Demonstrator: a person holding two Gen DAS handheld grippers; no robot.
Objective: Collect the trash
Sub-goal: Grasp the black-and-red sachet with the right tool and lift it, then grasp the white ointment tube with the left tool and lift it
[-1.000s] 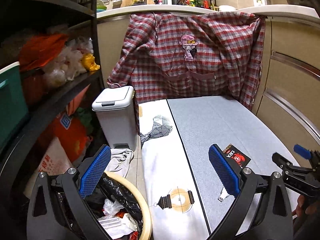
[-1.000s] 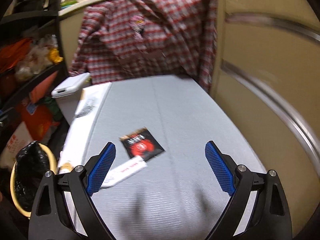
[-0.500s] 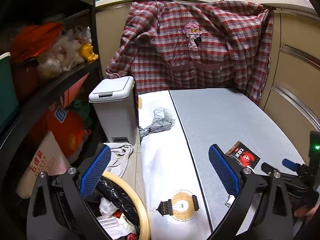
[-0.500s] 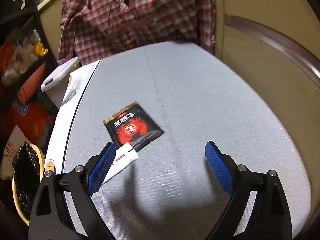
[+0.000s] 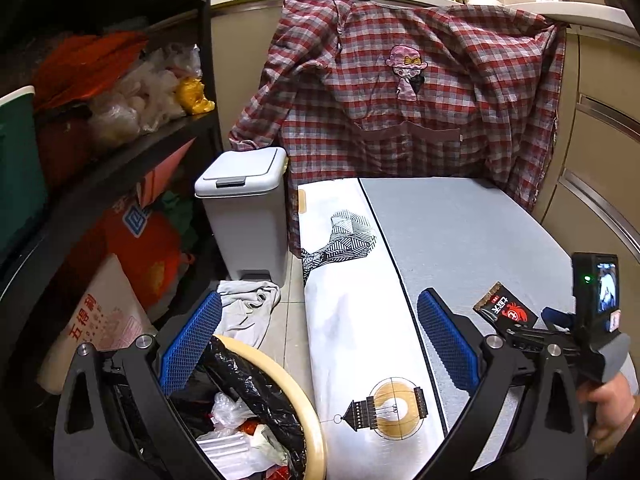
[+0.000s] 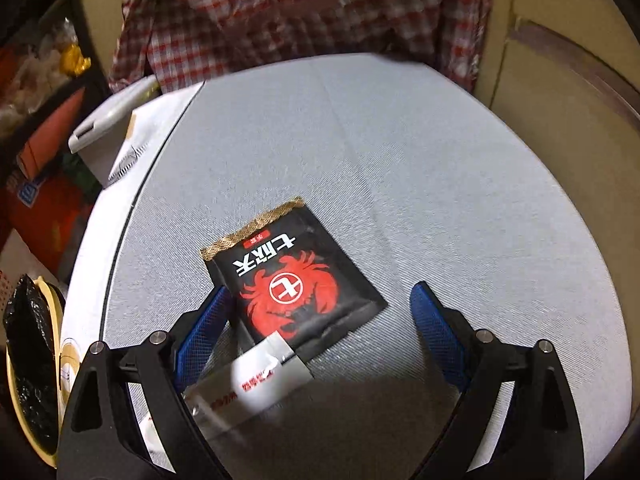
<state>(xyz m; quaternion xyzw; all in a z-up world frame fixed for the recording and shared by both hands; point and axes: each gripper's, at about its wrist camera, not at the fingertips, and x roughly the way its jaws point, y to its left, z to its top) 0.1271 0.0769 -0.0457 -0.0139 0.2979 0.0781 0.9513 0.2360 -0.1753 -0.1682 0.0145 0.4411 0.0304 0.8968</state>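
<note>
right tool (image 6: pixel 320 320) nearer black packet (image 6: pixel 294 276); lined basket (image 5: pixel 308 412) holds trash.

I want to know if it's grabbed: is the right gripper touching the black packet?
Cannot tell. In the right wrist view the black packet lies between the right gripper's open jaws; no gap or contact shows plainly.

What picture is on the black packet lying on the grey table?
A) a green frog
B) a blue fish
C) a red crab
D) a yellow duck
C: the flat black foil packet on the grey textured table shows a red crab with a circle on its back, lying between the fingers of the open right gripper.
</note>
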